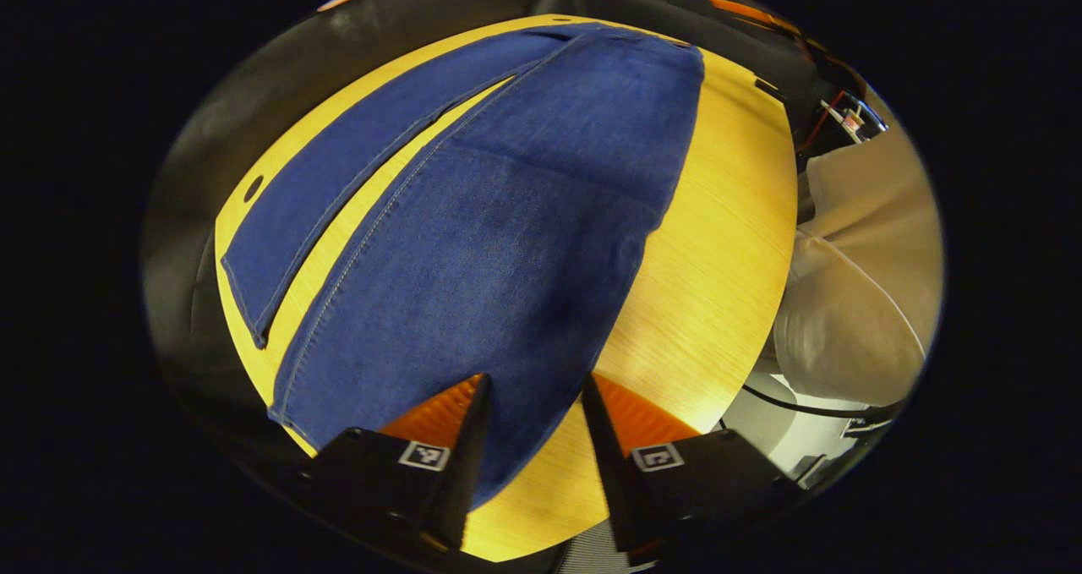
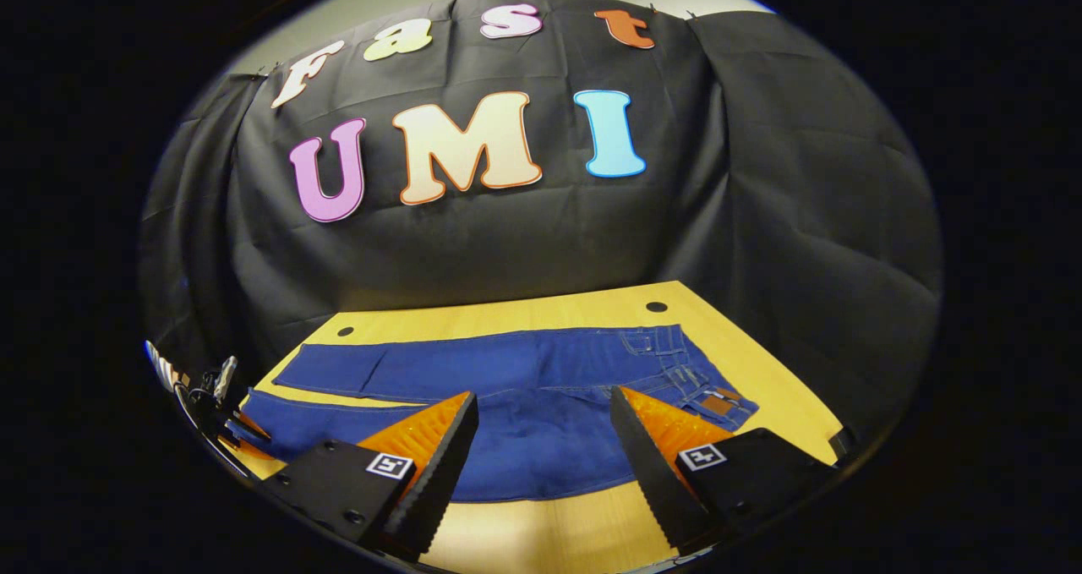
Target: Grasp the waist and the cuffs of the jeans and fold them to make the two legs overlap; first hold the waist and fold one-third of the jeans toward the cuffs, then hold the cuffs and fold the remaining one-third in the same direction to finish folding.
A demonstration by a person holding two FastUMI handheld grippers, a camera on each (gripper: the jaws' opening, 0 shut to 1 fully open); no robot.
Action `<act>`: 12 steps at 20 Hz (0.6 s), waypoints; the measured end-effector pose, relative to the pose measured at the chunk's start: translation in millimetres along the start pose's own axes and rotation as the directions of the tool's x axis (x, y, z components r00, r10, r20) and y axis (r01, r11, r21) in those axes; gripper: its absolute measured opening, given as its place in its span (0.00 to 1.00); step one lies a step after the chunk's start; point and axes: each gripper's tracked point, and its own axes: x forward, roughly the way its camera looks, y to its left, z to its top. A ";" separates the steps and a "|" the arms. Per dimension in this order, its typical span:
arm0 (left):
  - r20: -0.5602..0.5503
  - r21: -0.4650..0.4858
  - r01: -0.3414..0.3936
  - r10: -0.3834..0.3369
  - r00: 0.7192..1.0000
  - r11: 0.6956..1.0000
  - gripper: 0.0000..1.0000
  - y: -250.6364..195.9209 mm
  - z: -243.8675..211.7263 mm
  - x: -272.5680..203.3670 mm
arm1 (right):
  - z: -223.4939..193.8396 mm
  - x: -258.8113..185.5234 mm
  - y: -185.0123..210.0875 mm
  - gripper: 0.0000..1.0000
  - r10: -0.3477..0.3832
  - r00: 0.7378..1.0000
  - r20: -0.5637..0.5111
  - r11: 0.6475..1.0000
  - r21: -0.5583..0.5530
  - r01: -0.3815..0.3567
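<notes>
Blue jeans (image 2: 541,371) lie flat on a yellow wooden table (image 2: 761,371), legs spread slightly apart, waist (image 2: 702,379) at the right of the right gripper view. My right gripper (image 2: 541,426) hovers open over the near leg's edge, gripping nothing. In the left gripper view the jeans (image 1: 507,219) stretch away from the cuffs; the near leg's cuff end lies under my open left gripper (image 1: 532,405), and the other leg's cuff (image 1: 245,295) rests to the left. The other gripper (image 2: 211,396) shows faintly at the left table end.
Black cloth walls close in the table's back and sides. A person's light-coloured trousers (image 1: 862,278) stand at the table's right side in the left gripper view. Two small round holes (image 2: 656,307) mark the table's far edge. Bare wood (image 1: 718,244) lies beside the jeans.
</notes>
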 end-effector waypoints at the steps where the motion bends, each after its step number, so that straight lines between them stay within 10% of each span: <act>1: 0.004 0.016 -0.001 0.001 1.000 1.000 0.48 -4.4 1.5 1.6 | 1.4 2.6 3.1 0.98 0.007 1.000 0.000 1.000 0.000 -0.007; 5: 0.014 -0.006 -0.031 0.031 0.999 0.999 0.06 0.1 4.5 5.6 | -1.4 11.0 10.6 0.98 0.038 0.999 -0.015 0.999 -0.007 -0.038; 12: -0.020 -0.077 0.005 -0.007 1.000 0.997 0.00 2.0 3.2 3.1 | -23.5 20.7 -0.5 0.98 0.118 0.986 -0.117 0.985 -0.113 -0.131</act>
